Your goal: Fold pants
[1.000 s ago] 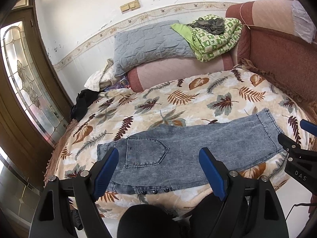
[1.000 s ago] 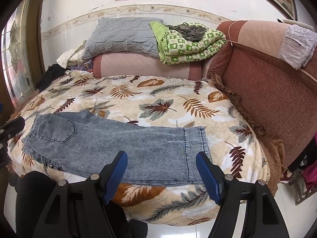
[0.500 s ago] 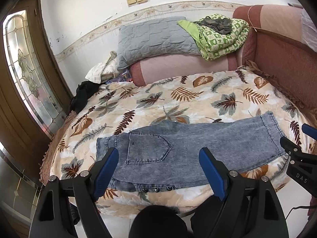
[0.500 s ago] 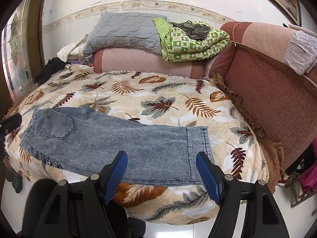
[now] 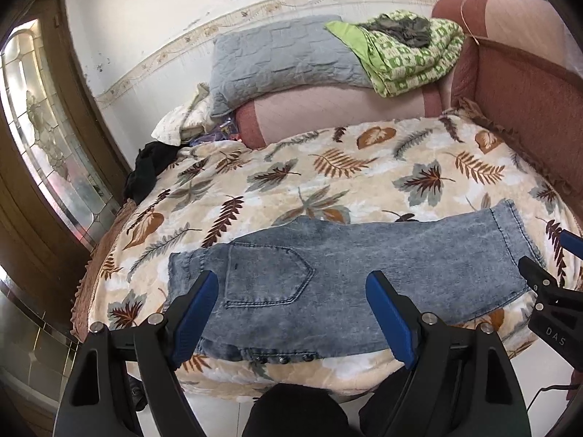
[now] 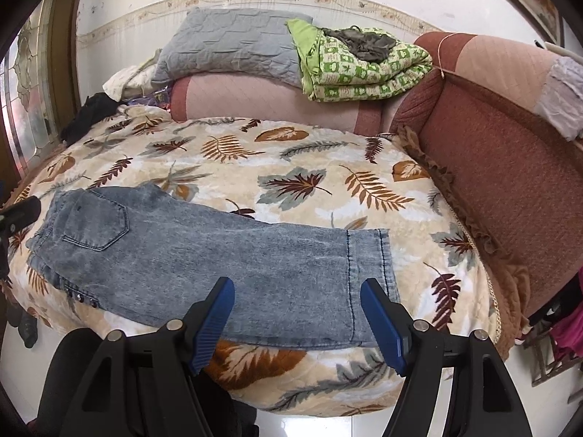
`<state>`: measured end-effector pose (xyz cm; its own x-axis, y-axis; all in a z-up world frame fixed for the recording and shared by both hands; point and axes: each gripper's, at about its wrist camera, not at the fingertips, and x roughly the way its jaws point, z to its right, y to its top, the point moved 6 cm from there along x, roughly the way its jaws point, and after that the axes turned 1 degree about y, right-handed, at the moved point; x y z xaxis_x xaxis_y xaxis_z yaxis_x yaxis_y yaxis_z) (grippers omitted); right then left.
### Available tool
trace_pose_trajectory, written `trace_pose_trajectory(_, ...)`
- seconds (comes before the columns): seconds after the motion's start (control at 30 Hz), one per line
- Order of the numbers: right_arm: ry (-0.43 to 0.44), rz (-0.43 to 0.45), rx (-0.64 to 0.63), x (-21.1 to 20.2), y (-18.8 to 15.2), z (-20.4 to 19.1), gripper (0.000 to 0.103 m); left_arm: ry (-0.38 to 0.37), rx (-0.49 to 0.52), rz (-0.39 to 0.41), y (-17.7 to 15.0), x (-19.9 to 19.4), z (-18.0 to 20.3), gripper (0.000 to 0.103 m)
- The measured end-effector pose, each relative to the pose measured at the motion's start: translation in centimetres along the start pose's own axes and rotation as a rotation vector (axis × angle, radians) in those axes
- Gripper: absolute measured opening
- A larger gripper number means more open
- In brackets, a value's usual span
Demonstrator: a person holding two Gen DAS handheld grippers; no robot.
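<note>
Lying flat on the bedspread, jeans face both wide, empty tools.

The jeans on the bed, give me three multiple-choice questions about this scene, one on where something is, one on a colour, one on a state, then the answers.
1. Where does the green blanket lie?
A. on the bolster by the wall
B. on the floor
C. over the jeans

2. What colour are the gripper pads?
A. red
B. blue
C. yellow

3. How do the jeans lie?
A. rolled into a ball
B. hanging from a gripper
C. flat, one back pocket up

Answers:
1 A, the blanket sits on the pink bolster beside the grey pillow.
2 B, the pads of the left gripper and the right gripper are blue.
3 C, the jeans lie spread on the leaf-print bedspread, both grippers open above them.
</note>
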<state>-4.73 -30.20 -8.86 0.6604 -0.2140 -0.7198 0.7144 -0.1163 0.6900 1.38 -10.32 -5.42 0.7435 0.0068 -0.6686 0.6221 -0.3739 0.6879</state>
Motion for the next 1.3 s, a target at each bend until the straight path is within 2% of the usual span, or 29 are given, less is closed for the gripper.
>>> trace_pose_trajectory(0.27,-0.006,-0.042,0.016,3.1,-0.1,2.8,0.075,-0.035,0.06,-0.061,1.0,2.6,4.5,0.084)
trace_pose_trajectory(0.5,-0.018,-0.069,0.044,5.0,-0.4,4.8,0.075,-0.043,0.09,-0.079,1.4,4.0,6.4,0.084)
trace_pose_trajectory(1.3,-0.02,-0.107,0.03,6.7,-0.8,3.6,0.075,-0.05,0.094,-0.114,0.3,6.2,5.9,0.084)
